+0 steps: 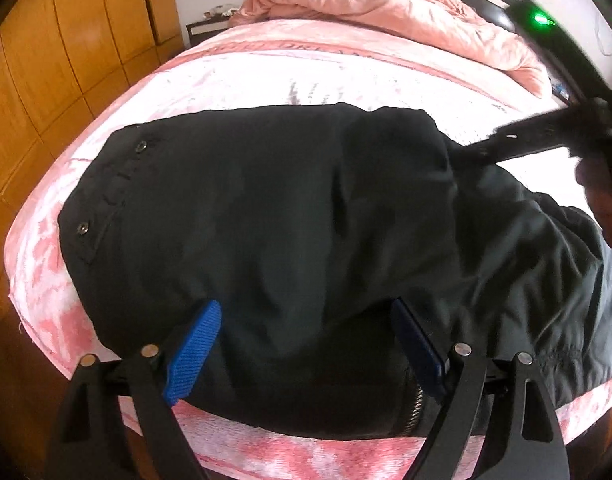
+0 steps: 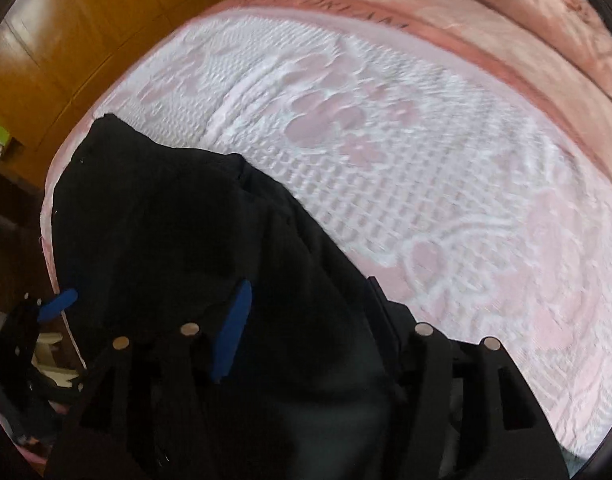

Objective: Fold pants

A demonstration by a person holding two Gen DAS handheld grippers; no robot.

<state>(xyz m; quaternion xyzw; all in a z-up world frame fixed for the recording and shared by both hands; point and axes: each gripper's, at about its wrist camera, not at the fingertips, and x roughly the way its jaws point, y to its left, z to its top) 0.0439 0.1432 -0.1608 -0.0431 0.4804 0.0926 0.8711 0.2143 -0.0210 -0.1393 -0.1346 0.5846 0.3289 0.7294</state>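
From the left wrist, the black pants [image 1: 290, 216] lie across the near edge of the pink bed [image 1: 266, 76], waistband end doubled over and a leg trailing off to the right, so I judge one fold made and more left; the left gripper [image 1: 306, 344] hangs over the pants with jaws wide, holding nothing. From the right wrist, the right gripper [image 2: 306, 316] stands partly open above the pants' leg, gripping nothing. No container shows.
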